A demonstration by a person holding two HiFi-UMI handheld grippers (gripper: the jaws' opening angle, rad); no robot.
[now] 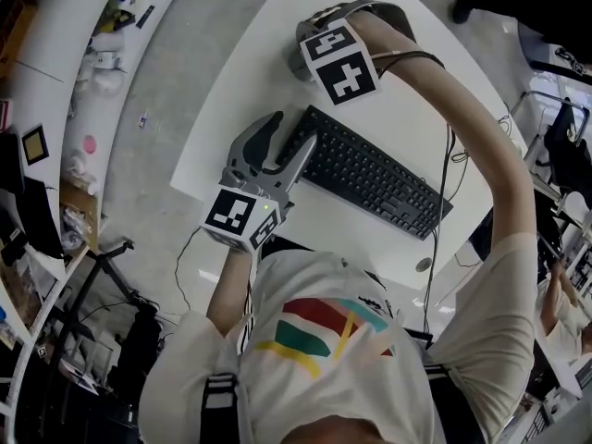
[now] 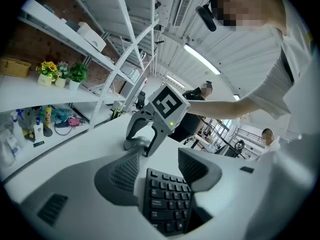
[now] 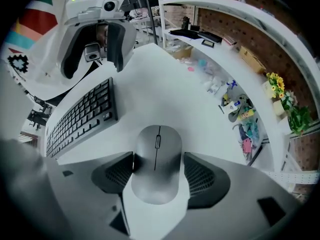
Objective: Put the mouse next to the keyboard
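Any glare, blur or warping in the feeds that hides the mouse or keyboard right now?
Right gripper view: heavy fisheye bend and dark corners, yet the mouse is sharp between the jaws of the right gripper. Head view: the white table is nearly washed out, the keyboard crisp, the mouse lost behind that gripper. Left gripper view: same warp, ceiling lights flare, near jaws soft.

No legible text; keyboard key legends too small.

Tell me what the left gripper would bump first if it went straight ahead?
The keyboard: its end sits between the open jaws of the left gripper. Beyond it, likely the right gripper holding the mouse.
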